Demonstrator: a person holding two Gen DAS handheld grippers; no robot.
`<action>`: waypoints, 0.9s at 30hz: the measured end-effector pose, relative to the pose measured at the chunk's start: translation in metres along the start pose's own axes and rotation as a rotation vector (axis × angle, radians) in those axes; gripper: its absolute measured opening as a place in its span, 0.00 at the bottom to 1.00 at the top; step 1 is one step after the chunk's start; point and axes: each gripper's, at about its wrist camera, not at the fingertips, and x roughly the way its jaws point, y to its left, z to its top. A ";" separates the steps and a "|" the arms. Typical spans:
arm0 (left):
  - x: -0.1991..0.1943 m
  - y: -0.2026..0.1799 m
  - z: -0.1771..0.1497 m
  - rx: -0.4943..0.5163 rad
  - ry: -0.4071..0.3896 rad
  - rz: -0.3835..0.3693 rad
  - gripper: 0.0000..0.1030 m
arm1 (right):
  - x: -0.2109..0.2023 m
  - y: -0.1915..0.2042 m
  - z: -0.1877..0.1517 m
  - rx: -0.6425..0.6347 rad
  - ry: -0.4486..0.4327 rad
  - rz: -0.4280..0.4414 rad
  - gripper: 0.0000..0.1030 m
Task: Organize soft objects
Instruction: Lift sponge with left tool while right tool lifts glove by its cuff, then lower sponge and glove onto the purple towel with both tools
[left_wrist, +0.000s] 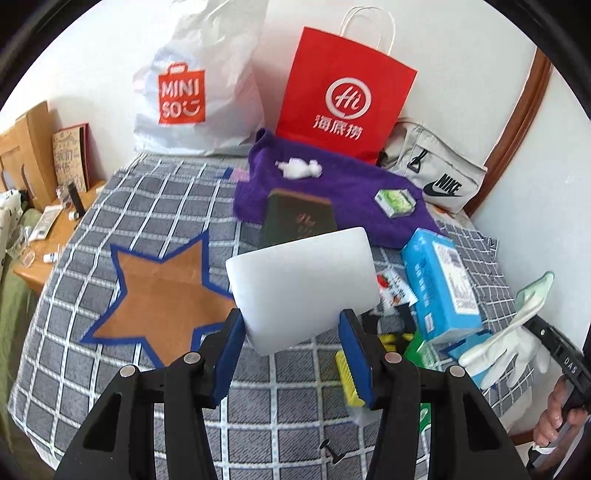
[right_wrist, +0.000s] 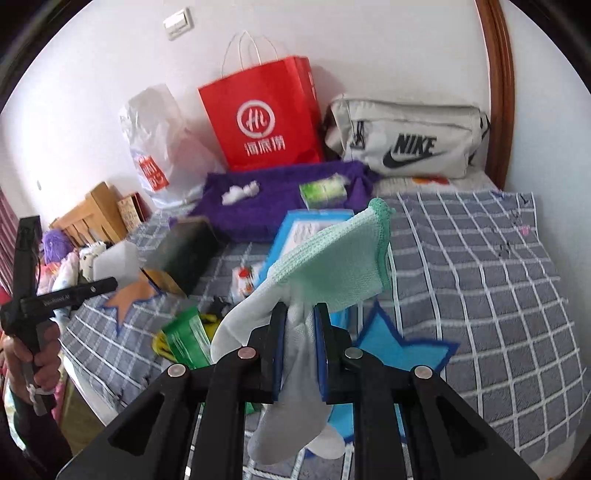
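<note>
Left tool (left_wrist: 291, 334): blue-padded jaws clamp the near end of a white rectangular foam block (left_wrist: 301, 284), held clear above the bed.
Right tool (right_wrist: 300, 325): jaws narrow, pinched on a white knit glove with a mint-green cuff (right_wrist: 332, 269); the cuff stands up past the pads, the fingers hang down on the near side.
Bed (left_wrist: 110, 206): covered by a grey-blue quilt with white checks, a brown star patch (left_wrist: 162, 295) on its left and a blue star patch (right_wrist: 399, 350) on its right.
Purple fluffy towel (left_wrist: 351, 184): spread at the far end of the bed, carrying a white cotton tuft (left_wrist: 300, 168) and a small green-and-white packet (left_wrist: 394, 201).
Dark green book (left_wrist: 299, 218): tilted at the near edge of the towel, just beyond the foam block.
Blue tissue pack (left_wrist: 439, 284): right of the foam block, on the quilt.
Far wall: a white MINISO plastic bag (left_wrist: 195, 92), a red paper bag with white handles (left_wrist: 343, 92) and a grey Nike waist bag (left_wrist: 439, 173) stand in a row.
Near pile: a green packet (right_wrist: 186, 338) and a yellow brush (left_wrist: 349, 376) lie low between the tools.
Wooden bedside table (left_wrist: 55, 236): left of the bed, with small clutter.
</note>
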 end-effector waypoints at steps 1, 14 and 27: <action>0.000 -0.003 0.005 0.005 -0.004 0.000 0.48 | -0.001 0.001 0.004 -0.005 -0.005 -0.002 0.14; 0.014 -0.023 0.068 0.033 -0.005 0.029 0.49 | 0.022 0.012 0.086 -0.017 -0.069 0.018 0.14; 0.064 -0.036 0.127 0.055 0.033 0.058 0.49 | 0.095 0.007 0.154 0.039 -0.080 0.065 0.14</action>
